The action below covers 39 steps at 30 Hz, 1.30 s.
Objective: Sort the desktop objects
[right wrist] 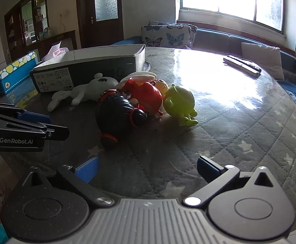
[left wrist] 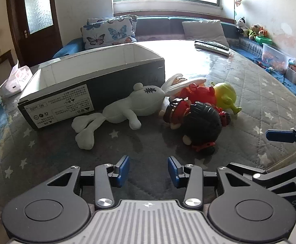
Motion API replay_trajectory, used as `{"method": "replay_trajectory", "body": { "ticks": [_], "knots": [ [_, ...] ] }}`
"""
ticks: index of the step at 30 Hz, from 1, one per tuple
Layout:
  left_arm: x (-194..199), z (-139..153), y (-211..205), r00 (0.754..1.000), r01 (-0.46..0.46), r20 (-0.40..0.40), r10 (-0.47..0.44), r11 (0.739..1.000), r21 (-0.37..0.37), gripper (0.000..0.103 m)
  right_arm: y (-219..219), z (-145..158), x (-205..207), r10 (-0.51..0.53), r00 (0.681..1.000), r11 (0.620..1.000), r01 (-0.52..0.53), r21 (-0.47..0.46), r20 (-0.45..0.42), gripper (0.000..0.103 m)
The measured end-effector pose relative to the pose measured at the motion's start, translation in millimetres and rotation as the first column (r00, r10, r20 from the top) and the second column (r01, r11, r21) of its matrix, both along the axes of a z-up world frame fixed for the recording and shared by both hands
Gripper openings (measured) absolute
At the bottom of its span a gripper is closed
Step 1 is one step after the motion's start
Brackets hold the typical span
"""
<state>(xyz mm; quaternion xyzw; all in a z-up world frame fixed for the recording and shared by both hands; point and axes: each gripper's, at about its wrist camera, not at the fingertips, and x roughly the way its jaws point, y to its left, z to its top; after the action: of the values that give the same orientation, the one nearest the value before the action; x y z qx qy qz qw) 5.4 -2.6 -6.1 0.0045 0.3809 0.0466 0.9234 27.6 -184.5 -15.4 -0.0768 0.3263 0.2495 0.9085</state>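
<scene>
An open empty black-and-white cardboard box (left wrist: 91, 85) (right wrist: 87, 69) lies on the quilted table. In front of it lies a white plush rabbit (left wrist: 125, 107) (right wrist: 91, 91). Beside the rabbit is a pile of toys: a black-haired doll in red (left wrist: 200, 122) (right wrist: 115, 111), a red figure (left wrist: 200, 93) (right wrist: 148, 95) and a green one-eyed monster (left wrist: 225, 95) (right wrist: 178, 103). My left gripper (left wrist: 148, 170) is open and empty, just short of the doll. My right gripper (right wrist: 146, 171) is open and empty, near the table's front edge; it also shows in the left wrist view (left wrist: 282, 136).
Two remote controls (left wrist: 213, 46) (right wrist: 241, 65) lie at the table's far side. A blue dotted box (right wrist: 11, 73) and a tissue pack (left wrist: 15, 79) stand left of the cardboard box. A bench with butterfly cushions (left wrist: 109, 31) runs behind the table. A clear toy bin (left wrist: 276, 58) is at right.
</scene>
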Motion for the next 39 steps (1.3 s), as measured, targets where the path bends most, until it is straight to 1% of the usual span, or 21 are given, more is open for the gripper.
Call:
{"method": "replay_trajectory", "body": {
  "ticks": [5,7,17,35,39],
  "knots": [
    [1,0,1,1.000,0.002,-0.026,-0.003,1.000,-0.024,0.044,-4,-1,-20,0.008,1.000,1.000,-0.008,-0.007,0.000,0.103],
    [2,0,0,0.999,0.003,-0.032,-0.004,1.000,-0.019,0.044,-4,-1,-32,0.011,1.000,1.000,-0.011,-0.010,0.001,0.103],
    [4,2,1,0.999,0.006,-0.051,-0.007,1.000,-0.026,0.044,-15,-6,-109,0.018,1.000,1.000,-0.018,-0.022,0.000,0.103],
    [15,3,3,0.997,0.006,-0.080,-0.009,0.999,-0.039,0.044,-35,-18,-276,0.022,1.000,0.999,-0.022,-0.032,-0.016,0.103],
    [17,3,5,0.996,0.007,-0.083,-0.011,0.999,-0.045,0.044,-37,-18,-322,0.020,1.000,0.999,-0.020,-0.034,-0.022,0.103]
  ]
}}
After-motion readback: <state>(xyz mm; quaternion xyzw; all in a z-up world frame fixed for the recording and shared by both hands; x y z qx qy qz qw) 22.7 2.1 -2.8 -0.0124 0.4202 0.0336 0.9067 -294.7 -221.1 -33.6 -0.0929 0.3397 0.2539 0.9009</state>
